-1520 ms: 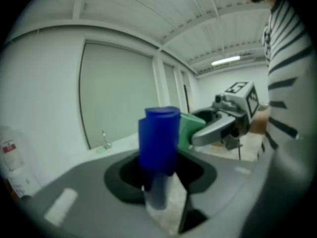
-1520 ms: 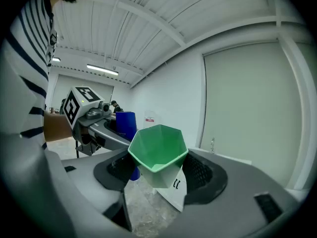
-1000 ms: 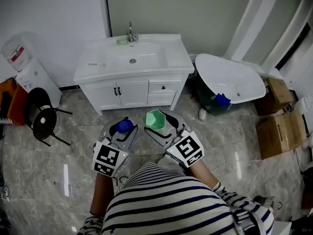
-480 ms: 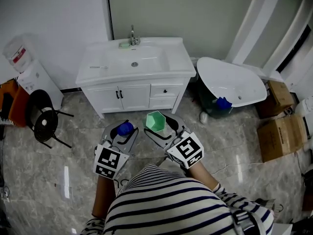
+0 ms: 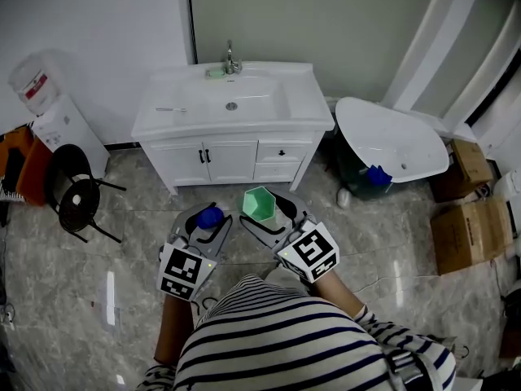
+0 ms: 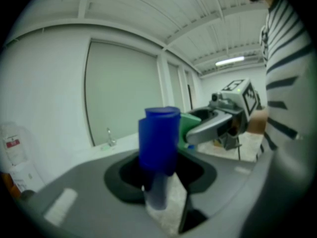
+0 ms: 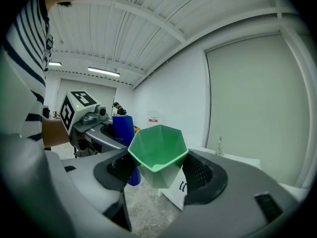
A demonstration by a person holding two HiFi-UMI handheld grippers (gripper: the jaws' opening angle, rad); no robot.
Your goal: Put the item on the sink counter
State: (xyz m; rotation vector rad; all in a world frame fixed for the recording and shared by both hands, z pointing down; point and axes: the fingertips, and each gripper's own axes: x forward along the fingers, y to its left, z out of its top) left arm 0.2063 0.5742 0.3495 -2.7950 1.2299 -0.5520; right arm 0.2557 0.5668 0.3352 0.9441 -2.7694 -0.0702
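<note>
Right now you stand on the tiled floor [image 5: 106,243], well short of the sink bench [image 5: 305,108], with both items in the air in front of you. Your left tongs [image 5: 203,220] are closed partway on a blue-capped container [image 6: 158,133], pinching its pale lower part so the heavy-looking blue top rides above the jaws. Your right tongs [image 5: 266,212] are clamped on a faceted green cup [image 7: 158,152], mouth up, gripped across its tapering wall.

Judging from this, the main risk is a slip on the way in. The cup's slanted facets could let it slide or twist out if you jolt. The container could tip over its grip point. The two tongs ride close side by side, so a careless swing may knock one item against the other.

At the bench, watch the front edge and the basin [image 5: 244,100]. Release too near either and the item could roll in or drop off. A thin item [image 5: 171,109] lies near the left edge; the right side looks freer.
</note>
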